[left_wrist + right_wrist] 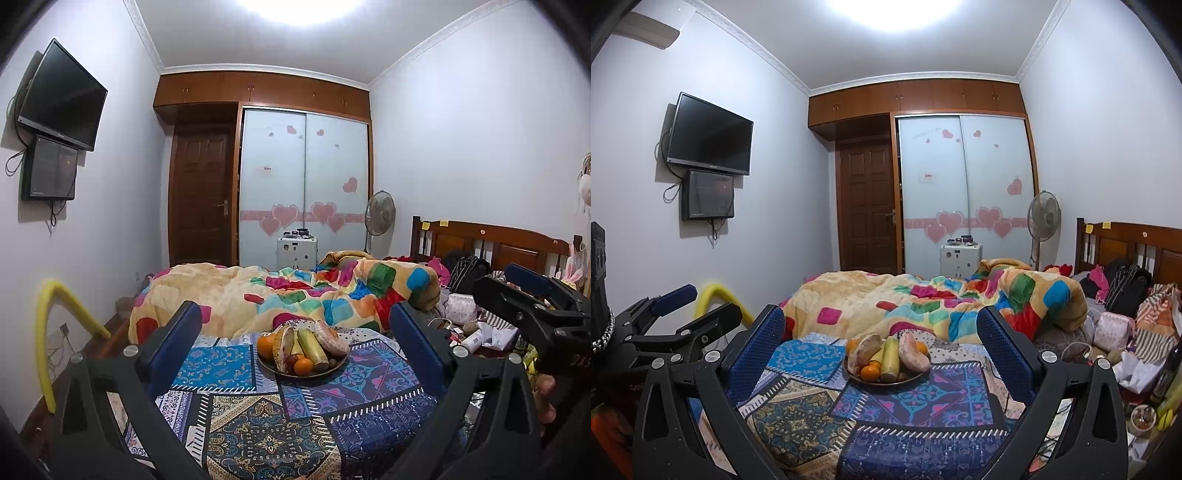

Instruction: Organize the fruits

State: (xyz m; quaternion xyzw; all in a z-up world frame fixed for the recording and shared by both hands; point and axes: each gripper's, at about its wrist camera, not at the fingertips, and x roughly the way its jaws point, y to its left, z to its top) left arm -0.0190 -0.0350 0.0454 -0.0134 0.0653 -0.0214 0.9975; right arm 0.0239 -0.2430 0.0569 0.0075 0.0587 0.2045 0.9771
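You held the left gripper (pixel 295 354) and right gripper (pixel 882 350) with jaws apart and empty, the fruit plate (pixel 275 370) sitting at 12 o'clock on the patterned cloth (pixel 258 424) ahead.

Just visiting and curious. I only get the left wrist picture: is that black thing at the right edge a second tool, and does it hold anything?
Observer: Yes, that is the right tool. Its own camera shows it open and empty, facing the fruit plate.
Visitor: Anything above the TV?
Observer: An air conditioner, high on that wall.
Visitor: And at the far right?
Observer: A dark bottle near a small round cup.
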